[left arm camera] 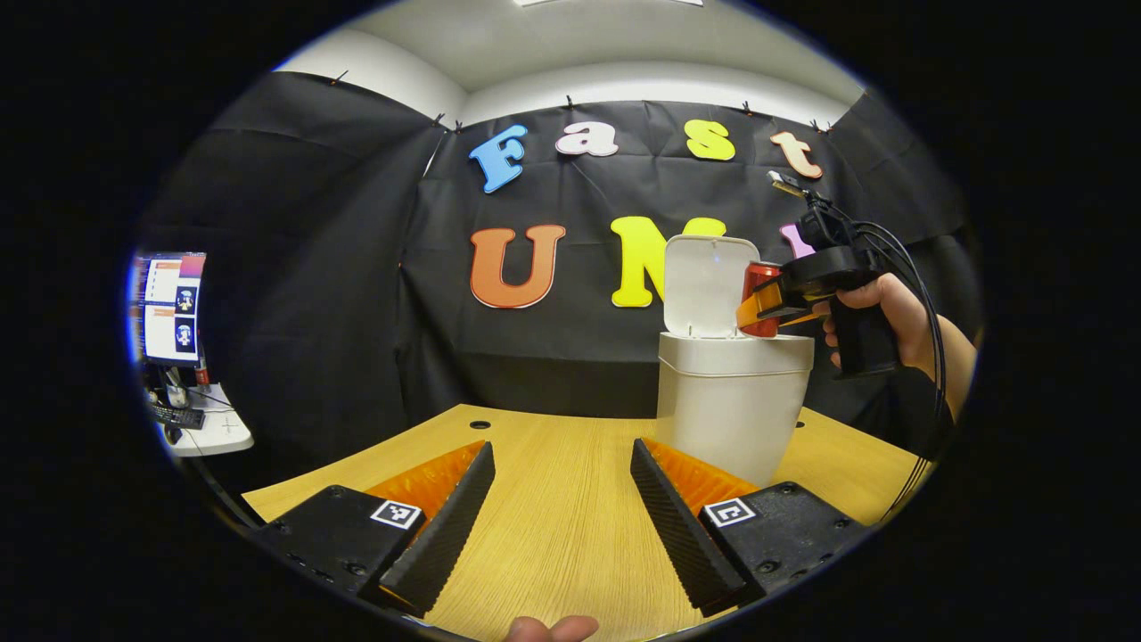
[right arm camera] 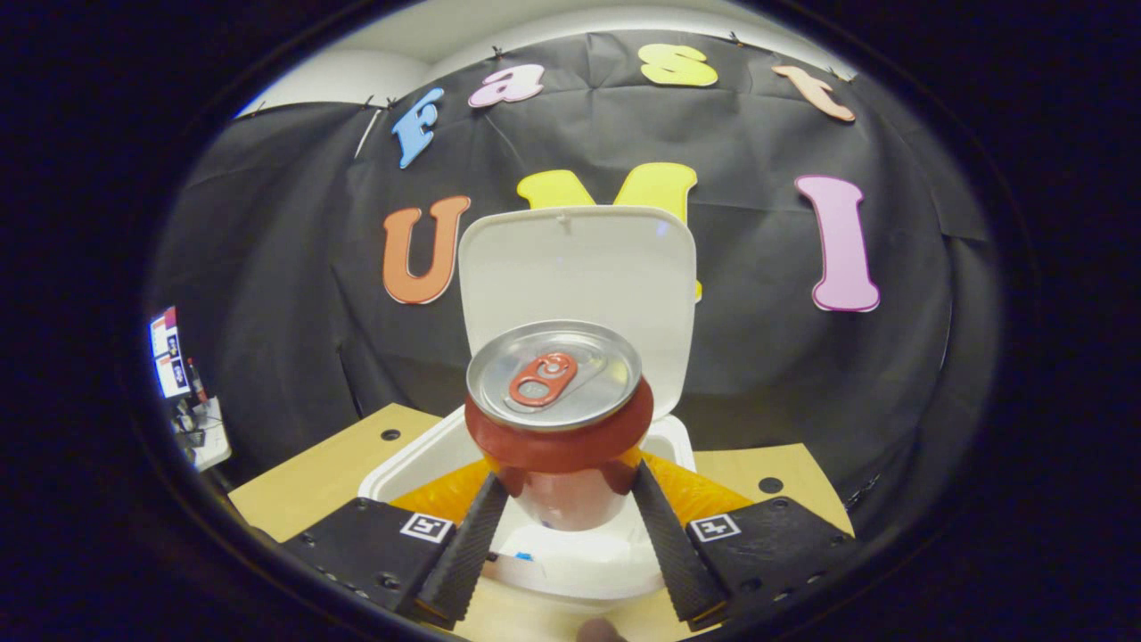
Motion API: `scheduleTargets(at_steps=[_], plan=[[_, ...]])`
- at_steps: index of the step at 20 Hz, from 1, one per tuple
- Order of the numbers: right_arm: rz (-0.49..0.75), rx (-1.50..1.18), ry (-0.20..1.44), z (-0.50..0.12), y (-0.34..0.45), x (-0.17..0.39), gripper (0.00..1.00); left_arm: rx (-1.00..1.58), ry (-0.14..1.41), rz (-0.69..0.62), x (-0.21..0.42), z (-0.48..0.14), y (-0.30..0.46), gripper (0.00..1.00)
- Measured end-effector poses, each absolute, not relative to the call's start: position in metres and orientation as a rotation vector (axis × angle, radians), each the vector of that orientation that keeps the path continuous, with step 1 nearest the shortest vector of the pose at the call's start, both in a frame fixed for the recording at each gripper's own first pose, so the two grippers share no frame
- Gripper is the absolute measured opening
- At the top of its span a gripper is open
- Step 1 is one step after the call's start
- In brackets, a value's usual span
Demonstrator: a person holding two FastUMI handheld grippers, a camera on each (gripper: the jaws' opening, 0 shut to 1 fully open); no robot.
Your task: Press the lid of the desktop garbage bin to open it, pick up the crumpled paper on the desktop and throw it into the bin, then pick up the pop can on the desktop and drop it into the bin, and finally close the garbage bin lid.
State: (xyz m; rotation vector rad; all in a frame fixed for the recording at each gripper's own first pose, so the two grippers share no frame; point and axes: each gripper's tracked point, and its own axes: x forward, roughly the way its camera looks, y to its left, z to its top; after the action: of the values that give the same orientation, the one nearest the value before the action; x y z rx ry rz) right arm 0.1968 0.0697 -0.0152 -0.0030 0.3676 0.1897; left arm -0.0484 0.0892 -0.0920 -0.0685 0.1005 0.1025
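**Can held over the open bin: risks at the drop**

Left gripper view: the left gripper (left arm camera: 563,499) hung released over the bare desk (left arm camera: 553,526), its fingers wide apart with nothing between them. Farther off, a hand (left arm camera: 878,312) held the right gripper (left arm camera: 767,308) beside the raised lid (left arm camera: 709,285) of the bin (left arm camera: 735,406), with the can (left arm camera: 759,299) level with the lid. Let go too near the rim, the can would likely strike the edge and tumble to the desk.

Right gripper view: the right gripper (right arm camera: 566,513) was clenched on the can (right arm camera: 557,410), both fingers pressing its sides, upright above the bin's mouth (right arm camera: 570,553). The upright lid (right arm camera: 578,267) stood just behind; a forward nudge could knock it shut.
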Motion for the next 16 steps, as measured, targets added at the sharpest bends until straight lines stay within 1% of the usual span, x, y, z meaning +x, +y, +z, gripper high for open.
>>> scheduleTargets(at_steps=[4, 5, 8, 11, 14, 16], plan=[[0.19, -0.032, 0.353, -0.005, 0.072, 0.197, 0.87, -0.086, 0.107, 0.094, -0.044, -0.095, 0.085, 0.99], [0.187, -0.038, 0.334, 0.004, 0.072, 0.197, 0.94, -0.086, 0.11, 0.09, -0.043, -0.097, 0.083, 0.99], [0.163, -0.035, 0.252, 0.036, 0.075, 0.195, 0.94, -0.082, 0.113, 0.076, -0.041, -0.098, 0.079, 0.99], [0.155, -0.026, 0.151, 0.087, 0.085, 0.194, 0.94, -0.073, 0.11, 0.056, -0.039, -0.097, 0.075, 0.99], [0.139, -0.056, 0.035, 0.139, 0.092, 0.206, 0.94, -0.059, 0.115, 0.044, -0.035, -0.095, 0.076, 0.99], [0.132, -0.047, 0.007, 0.164, 0.097, 0.219, 0.94, -0.061, 0.121, 0.038, -0.034, -0.095, 0.078, 0.99]])
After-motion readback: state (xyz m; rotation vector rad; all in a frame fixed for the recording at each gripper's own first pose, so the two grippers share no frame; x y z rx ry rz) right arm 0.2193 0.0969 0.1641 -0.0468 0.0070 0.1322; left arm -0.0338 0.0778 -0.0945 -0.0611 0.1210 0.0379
